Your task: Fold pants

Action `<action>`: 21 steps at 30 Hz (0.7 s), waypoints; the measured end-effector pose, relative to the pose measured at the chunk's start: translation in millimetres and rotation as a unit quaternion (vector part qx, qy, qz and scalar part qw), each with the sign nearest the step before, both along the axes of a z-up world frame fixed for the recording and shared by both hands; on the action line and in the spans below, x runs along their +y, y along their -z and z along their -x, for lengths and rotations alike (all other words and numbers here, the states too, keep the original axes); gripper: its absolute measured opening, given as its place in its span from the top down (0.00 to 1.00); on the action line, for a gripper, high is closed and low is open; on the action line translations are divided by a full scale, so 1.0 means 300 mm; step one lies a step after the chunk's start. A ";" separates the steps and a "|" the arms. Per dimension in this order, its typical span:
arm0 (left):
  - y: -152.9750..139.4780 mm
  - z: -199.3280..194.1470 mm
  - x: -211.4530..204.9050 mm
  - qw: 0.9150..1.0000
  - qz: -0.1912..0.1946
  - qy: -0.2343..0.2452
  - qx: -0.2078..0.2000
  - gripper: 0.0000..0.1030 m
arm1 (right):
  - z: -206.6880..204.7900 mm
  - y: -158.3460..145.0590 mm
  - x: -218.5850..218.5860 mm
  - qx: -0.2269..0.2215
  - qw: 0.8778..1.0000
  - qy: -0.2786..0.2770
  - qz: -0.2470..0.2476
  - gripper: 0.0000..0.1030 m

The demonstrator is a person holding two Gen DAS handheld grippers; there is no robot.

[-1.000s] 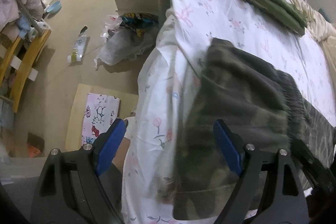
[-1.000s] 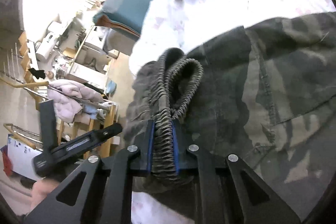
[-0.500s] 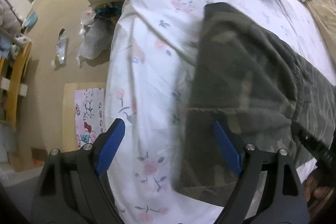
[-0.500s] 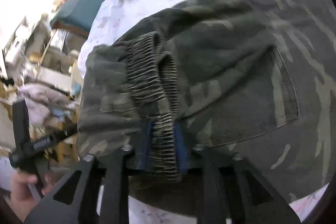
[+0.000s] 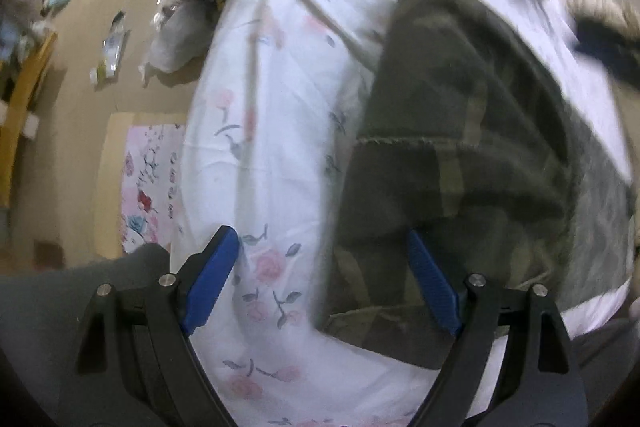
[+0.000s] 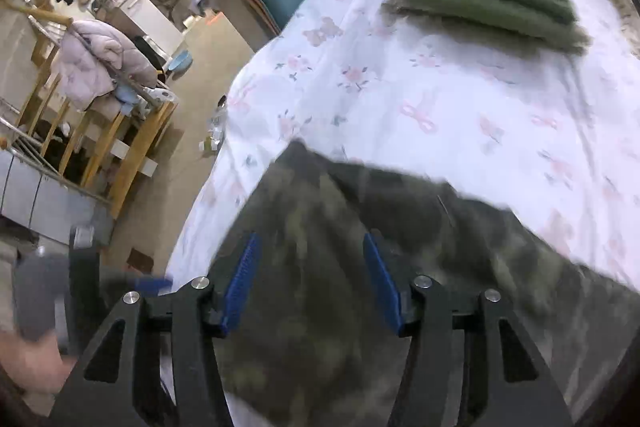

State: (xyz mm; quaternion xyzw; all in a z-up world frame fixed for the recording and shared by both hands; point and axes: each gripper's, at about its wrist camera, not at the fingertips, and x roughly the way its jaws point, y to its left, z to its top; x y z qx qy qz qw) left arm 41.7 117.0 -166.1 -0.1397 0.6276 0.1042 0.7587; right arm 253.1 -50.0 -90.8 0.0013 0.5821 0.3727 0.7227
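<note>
Both grippers, left (image 5: 320,279) and right (image 6: 310,279), hang with jaws wide over the half-folded pants (image 5: 460,131) on the bed (image 6: 440,99); next comes gripping the hem at 6 o'clock.

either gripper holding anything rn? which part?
Nothing held. Left hand-held gripper and right hand-held gripper are both open, above the camo pants lying on the bed sheet.
</note>
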 end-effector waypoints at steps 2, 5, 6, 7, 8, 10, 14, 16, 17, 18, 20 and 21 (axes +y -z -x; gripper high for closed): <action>0.024 -0.006 -0.026 1.000 -0.010 0.019 0.016 0.17 | -0.063 0.077 0.044 0.029 1.000 0.002 0.007 0.55; 0.044 -0.013 -0.056 0.999 -0.026 0.038 0.028 0.16 | -0.087 0.159 0.133 0.057 0.998 -0.036 0.016 0.70; 0.046 -0.016 -0.059 0.998 -0.026 0.040 0.030 0.16 | -0.078 0.169 0.159 0.049 0.997 -0.060 0.029 0.99; 0.049 -0.017 -0.061 0.998 -0.025 0.042 0.032 0.16 | -0.066 0.155 0.176 0.022 0.996 -0.082 0.037 1.00; 0.056 -0.018 -0.061 0.998 -0.022 0.043 0.035 0.15 | -0.064 0.130 0.168 -0.007 0.995 -0.089 0.036 1.00; 0.076 -0.023 -0.066 0.997 -0.022 0.051 0.047 0.14 | -0.107 0.099 0.132 -0.041 0.997 -0.046 0.038 1.00; 0.076 -0.033 -0.079 0.997 -0.027 0.051 0.052 0.13 | -0.156 0.135 0.093 -0.016 0.998 -0.040 0.051 1.00; 0.068 -0.036 -0.076 0.998 -0.021 0.044 0.051 0.14 | -0.141 0.100 0.068 -0.027 0.998 -0.048 0.030 0.93; 0.062 -0.034 -0.074 0.998 -0.022 0.043 0.049 0.14 | -0.141 0.076 0.047 -0.027 0.998 -0.041 0.024 0.90; 0.057 -0.032 -0.080 0.998 -0.026 0.045 0.046 0.13 | -0.143 0.061 0.015 -0.019 0.999 -0.038 0.015 0.81; 0.055 -0.028 -0.081 0.997 -0.029 0.050 0.044 0.13 | -0.139 0.040 -0.032 -0.001 0.999 -0.033 0.000 0.51; 0.052 -0.025 -0.083 0.997 -0.029 0.049 0.043 0.13 | -0.132 0.036 -0.050 0.003 0.999 -0.033 -0.001 0.43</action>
